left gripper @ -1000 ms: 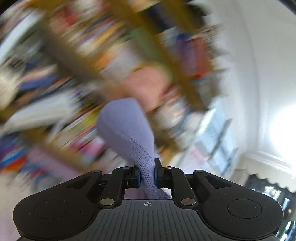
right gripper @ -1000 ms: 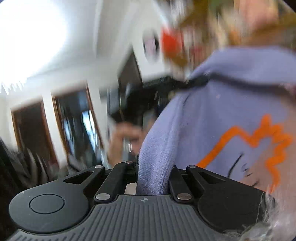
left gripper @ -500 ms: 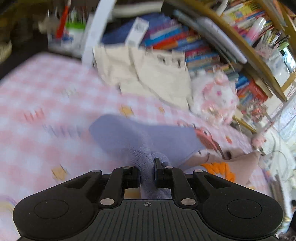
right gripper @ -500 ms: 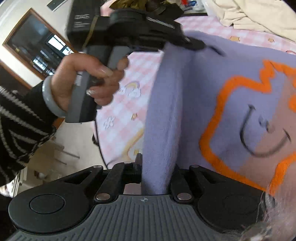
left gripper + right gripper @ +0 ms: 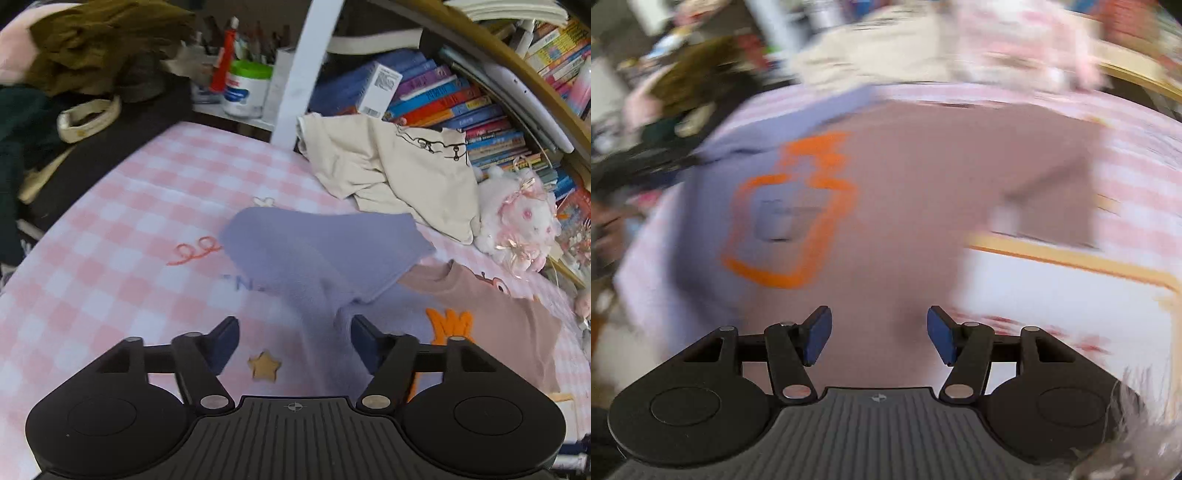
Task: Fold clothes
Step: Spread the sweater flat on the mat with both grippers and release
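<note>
Your right wrist view is smeared with motion blur, so the far clutter is only streaks of colour; in the left wrist view the near hem of the two-tone shirt is cut off behind the gripper body. The shirt (lavender on one side, dusty pink on the other, with an orange outline print) lies on the pink checked bed cover. From the left view its length runs from close under your fingers away toward the right, and a lavender flap stands raised and folded toward the far side; how flat the rest lies is hard to make out.

Your left gripper has just been opening: its fingers stand apart, with a ridge of lavender cloth between them that lies close against the right pad, though neither pad clamps it. Your right gripper has also just been opening, its fingers released above the pink part, gripping nothing.

Beyond the shirt lie a cream garment and a white plush toy, beside shelved books.
</note>
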Available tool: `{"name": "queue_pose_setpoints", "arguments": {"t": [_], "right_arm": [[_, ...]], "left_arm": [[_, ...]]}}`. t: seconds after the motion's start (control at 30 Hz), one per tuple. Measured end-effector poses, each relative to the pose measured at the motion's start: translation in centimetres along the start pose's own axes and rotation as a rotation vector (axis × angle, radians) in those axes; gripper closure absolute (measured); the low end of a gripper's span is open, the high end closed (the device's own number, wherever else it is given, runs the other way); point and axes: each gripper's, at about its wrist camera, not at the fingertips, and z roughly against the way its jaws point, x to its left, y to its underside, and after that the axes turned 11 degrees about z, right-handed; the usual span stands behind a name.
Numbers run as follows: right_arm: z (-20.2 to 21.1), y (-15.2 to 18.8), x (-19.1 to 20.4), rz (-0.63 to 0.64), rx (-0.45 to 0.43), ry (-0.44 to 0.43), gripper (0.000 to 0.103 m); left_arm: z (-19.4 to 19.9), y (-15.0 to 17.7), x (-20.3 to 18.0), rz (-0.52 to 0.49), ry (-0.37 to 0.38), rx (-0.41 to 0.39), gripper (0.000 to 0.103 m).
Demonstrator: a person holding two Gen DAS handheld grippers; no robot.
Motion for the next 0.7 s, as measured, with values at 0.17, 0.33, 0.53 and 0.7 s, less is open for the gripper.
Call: {"name": "queue_pose_setpoints", "arguments": {"t": [0.17, 0.33, 0.53, 0.7], "right_arm": [[-0.1, 1.1, -1.9, -0.087, 0.010, 0.063, 0.047], [-1.7, 0.2, -1.0, -0.094, 0.042, 0.053, 0.052], [-2.0, -0.6, 1.8, 0.032, 0.079, -0.015, 0.092], [-0.2, -0.9, 2.6, 0.086, 0.021, -0.109, 0.094]], "left_arm": [[1.2, 3.5, -1.1, 0.031, 0.055, 0.051, 0.030], [0.9, 5.6, -3.3, 0.038, 0.028, 0.083, 0.029], [0.4, 5.8, -3.4, 0.044, -0.041, 0.098, 0.030], [-1.3, 6.3, -2.5, 0.029, -0.088, 0.162, 0.037]]}}
